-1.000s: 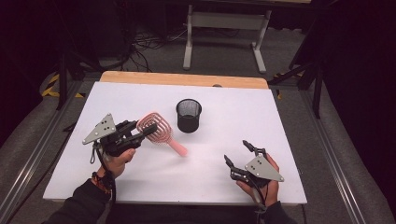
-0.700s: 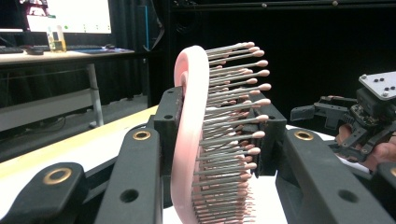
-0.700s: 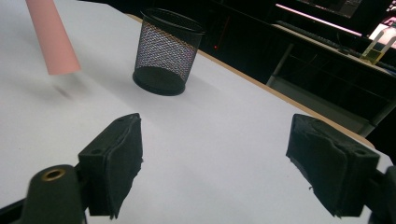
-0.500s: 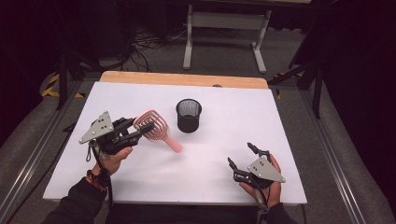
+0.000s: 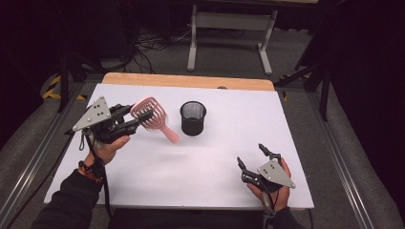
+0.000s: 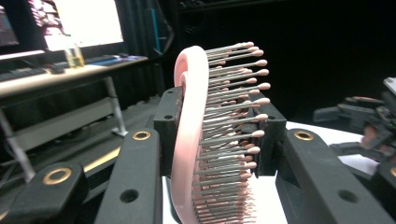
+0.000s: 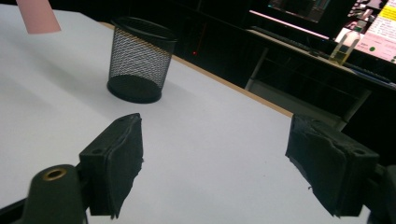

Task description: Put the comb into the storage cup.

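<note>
While the left gripper (image 5: 143, 118) pinches a pink plastic bristle hairbrush (image 5: 152, 116) aloft at nine o'clock of the black wire-mesh cup (image 5: 193, 118), dropping it in remains; the right gripper (image 5: 253, 159), jaws spread, waits at five o'clock.

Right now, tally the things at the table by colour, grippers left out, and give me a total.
Pink: 1, the hairbrush, held up off the white table in the left gripper.
Black: 1, the mesh cup, standing upright on the table.
Total: 2.
</note>
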The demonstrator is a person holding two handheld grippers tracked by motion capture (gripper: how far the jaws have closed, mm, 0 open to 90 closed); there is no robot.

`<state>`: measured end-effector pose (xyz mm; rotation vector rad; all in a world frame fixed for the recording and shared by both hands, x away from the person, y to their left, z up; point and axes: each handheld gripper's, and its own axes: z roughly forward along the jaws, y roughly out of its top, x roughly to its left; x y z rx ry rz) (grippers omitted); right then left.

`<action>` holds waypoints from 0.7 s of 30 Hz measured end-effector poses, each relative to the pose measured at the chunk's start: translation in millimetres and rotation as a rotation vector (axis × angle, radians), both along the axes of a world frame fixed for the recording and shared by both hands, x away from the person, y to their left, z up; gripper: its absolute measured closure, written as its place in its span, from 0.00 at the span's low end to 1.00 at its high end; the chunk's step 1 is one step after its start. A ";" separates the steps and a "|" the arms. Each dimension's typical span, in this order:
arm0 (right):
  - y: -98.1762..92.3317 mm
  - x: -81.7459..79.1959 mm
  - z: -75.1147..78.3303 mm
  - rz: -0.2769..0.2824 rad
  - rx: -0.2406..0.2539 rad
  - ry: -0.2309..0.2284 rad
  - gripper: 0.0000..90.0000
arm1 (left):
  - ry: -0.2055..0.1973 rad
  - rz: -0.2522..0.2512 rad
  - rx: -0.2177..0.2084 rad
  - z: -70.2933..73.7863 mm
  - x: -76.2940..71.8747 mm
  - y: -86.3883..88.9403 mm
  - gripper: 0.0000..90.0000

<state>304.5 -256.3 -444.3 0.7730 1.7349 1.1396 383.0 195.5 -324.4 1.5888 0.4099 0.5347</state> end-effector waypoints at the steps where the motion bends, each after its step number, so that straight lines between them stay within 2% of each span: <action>1: -1.6 0.6 0.2 -0.006 0.008 -0.002 0.21 | 0.002 0.000 0.004 4.6 1.0 1.1 0.70; 10: -3.4 0.7 0.8 -0.006 0.020 -0.009 0.21 | -0.038 0.026 0.026 41.5 10.9 0.2 0.70; 15: -3.7 0.8 0.8 -0.003 0.023 -0.004 0.20 | -0.047 0.025 0.025 53.2 18.0 -7.6 0.70; 21: -3.1 1.0 0.7 0.005 0.020 -0.005 0.19 | -0.054 0.016 0.030 59.6 24.5 -20.9 0.70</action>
